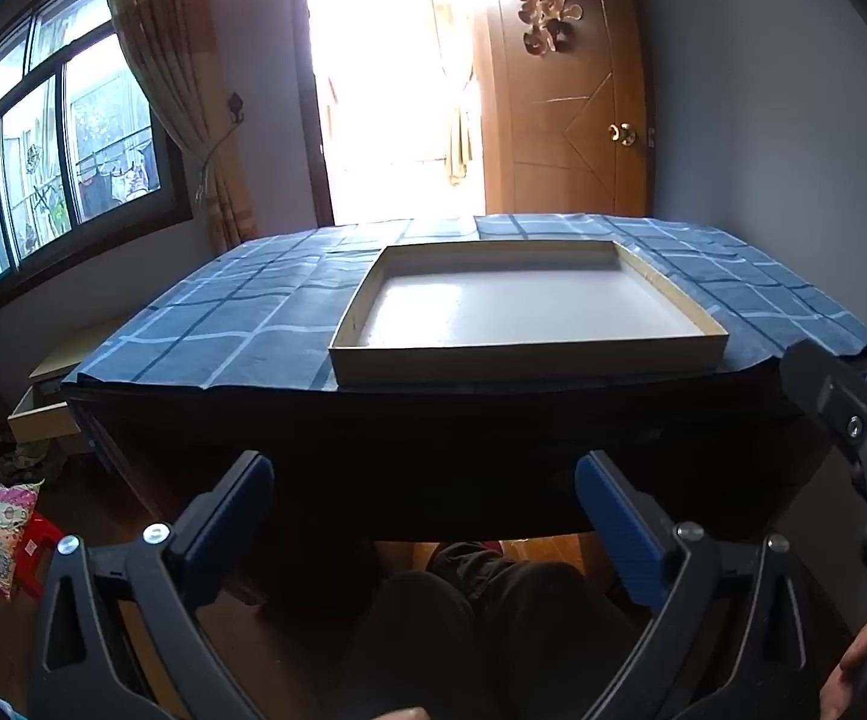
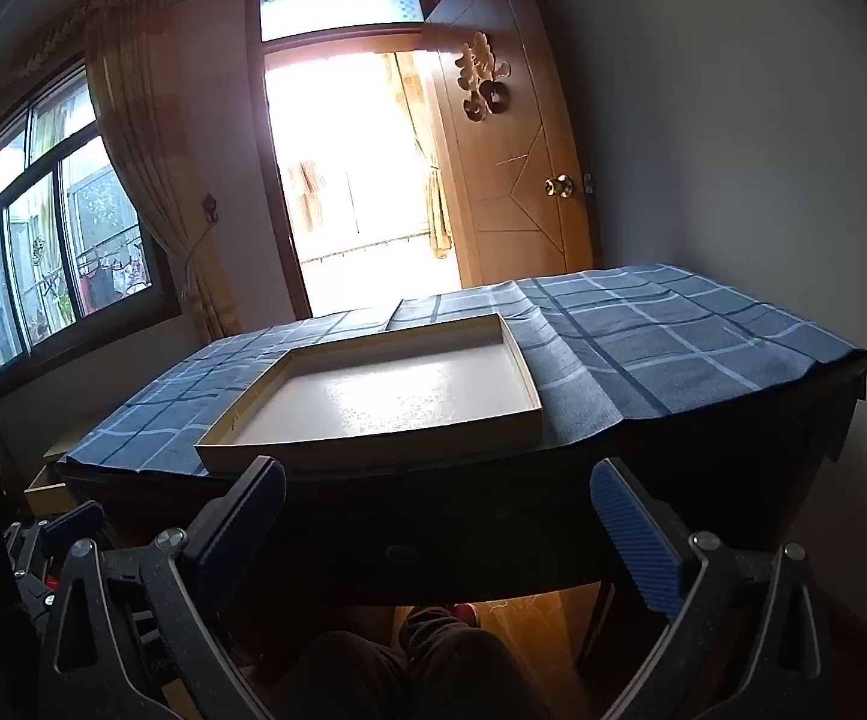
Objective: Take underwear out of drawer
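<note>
Left gripper (image 1: 424, 504) nearest, jaws spread wide, nothing between, touching nothing. Right gripper (image 2: 438, 510) likewise fully apart, empty. Both hover before dark table front (image 2: 493, 516). Shallow tray (image 1: 661, 291) at 12 o'clock on blue checked cloth (image 1: 223, 324). Underwear not visible; drawer front too dark to make out.

Shallow cardboard tray (image 1: 670, 291) on blue checked tablecloth (image 1: 205, 324); wooden door (image 1: 559, 138) ajar.
</note>
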### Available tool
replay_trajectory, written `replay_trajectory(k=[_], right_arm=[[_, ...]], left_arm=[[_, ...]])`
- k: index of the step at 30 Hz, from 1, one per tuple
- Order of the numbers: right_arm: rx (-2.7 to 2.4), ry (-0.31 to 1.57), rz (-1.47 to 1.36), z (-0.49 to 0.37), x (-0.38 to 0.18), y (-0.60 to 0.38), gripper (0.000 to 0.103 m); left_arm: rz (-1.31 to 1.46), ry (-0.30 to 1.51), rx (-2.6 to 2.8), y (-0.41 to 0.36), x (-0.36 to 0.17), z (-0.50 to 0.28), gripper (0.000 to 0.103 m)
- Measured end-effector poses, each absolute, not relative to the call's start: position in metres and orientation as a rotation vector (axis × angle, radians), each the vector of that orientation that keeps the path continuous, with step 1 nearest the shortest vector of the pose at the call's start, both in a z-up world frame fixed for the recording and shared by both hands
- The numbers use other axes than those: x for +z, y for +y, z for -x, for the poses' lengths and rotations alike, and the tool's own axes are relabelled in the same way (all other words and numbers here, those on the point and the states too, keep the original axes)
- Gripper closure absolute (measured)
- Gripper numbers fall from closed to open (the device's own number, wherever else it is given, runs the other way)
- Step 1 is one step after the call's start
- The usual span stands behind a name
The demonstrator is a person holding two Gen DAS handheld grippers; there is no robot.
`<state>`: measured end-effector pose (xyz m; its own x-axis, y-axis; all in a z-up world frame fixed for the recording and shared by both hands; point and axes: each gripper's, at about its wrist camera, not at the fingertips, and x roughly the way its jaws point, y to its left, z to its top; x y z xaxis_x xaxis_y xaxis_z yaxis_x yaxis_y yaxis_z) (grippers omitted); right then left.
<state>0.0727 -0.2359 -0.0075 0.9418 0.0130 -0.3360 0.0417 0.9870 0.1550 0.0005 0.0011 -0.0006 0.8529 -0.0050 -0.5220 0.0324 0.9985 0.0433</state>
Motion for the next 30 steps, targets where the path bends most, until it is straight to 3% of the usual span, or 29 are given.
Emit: replay_trajectory(k=[30], right_arm=[[-0.016,0.357,-0.161,-0.073,-0.011,-0.236,0.0]], left_arm=[[-0.065,0.556,-0.025,-0.001,-0.004,0.001,0.001]])
